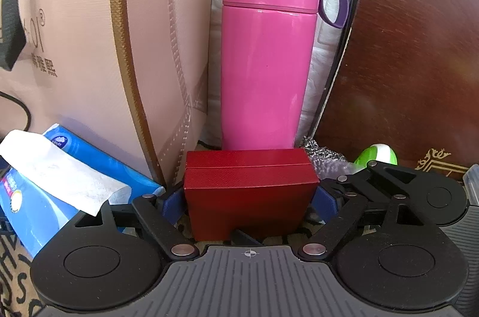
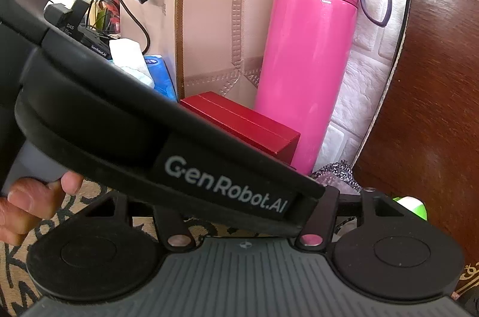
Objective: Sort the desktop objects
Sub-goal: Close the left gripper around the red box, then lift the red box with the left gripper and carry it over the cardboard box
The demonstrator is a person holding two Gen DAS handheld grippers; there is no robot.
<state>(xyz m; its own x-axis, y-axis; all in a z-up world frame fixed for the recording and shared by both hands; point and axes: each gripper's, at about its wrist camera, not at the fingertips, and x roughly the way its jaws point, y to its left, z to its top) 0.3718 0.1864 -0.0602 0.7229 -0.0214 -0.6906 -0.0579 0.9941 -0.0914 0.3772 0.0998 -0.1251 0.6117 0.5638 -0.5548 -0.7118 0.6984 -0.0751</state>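
My left claw (image 1: 250,201) grips the red box (image 1: 248,191), its blue fingers (image 1: 324,201) pressed against both sides. The box sits low over the patterned surface (image 1: 18,281), just in front of the upright pink bottle (image 1: 266,56). A blue tissue pack (image 1: 45,197) lies to the left, against a beige bag (image 1: 89,32). A green and white ball (image 1: 377,153) shows at the right. My right claw's fingers are hidden behind the left tool, so I cannot tell its state.

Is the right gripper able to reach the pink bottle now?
Probably not directly: the left gripper crosses in front of the right gripper, and the red box stands before the pink bottle.
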